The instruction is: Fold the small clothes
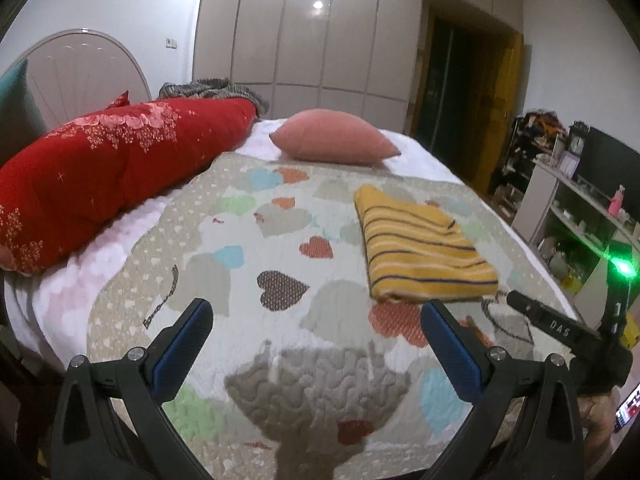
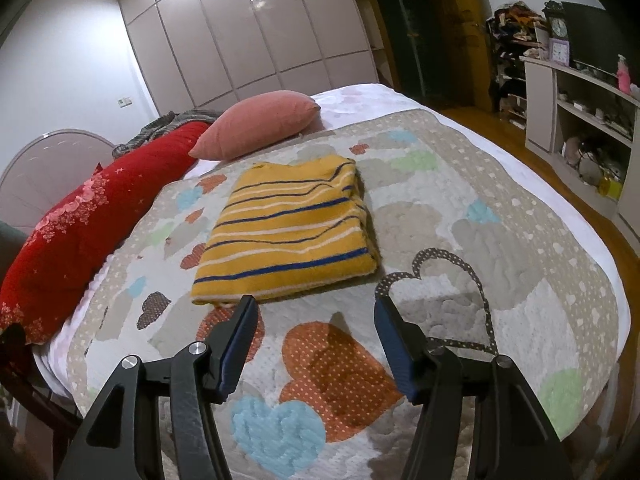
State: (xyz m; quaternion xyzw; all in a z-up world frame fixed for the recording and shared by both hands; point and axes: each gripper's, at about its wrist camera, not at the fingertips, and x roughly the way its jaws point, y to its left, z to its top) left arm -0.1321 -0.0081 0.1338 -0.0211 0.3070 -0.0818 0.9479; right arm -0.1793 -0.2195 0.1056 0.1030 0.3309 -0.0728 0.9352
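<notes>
A: Where does the garment lie?

B: The yellow striped garment (image 2: 286, 236) lies folded into a neat rectangle on the heart-patterned quilt (image 2: 460, 208), toward the middle of the bed, with the pink cushion (image 2: 256, 126) beyond it and the long red pillow (image 2: 72, 236) along the far side (its cover shows pale flowers).

A: And the tools?

B: The right gripper (image 2: 314, 306) hovers just short of the garment's near edge, its jaws spread wide and holding nothing. The left gripper (image 1: 316, 308) hangs over bare quilt, jaws likewise spread wide and empty; from its camera the garment (image 1: 420, 248) sits ahead and to the right, apart from both fingers.

A: Do the two grippers touch?

B: No. In the left wrist view the right gripper's body appears at the right edge, near the garment's corner, with a green light (image 1: 622, 268) glowing above it.

A: Anything behind?

B: A pale wardrobe (image 2: 240, 36) and open shelving (image 2: 584, 100).
</notes>
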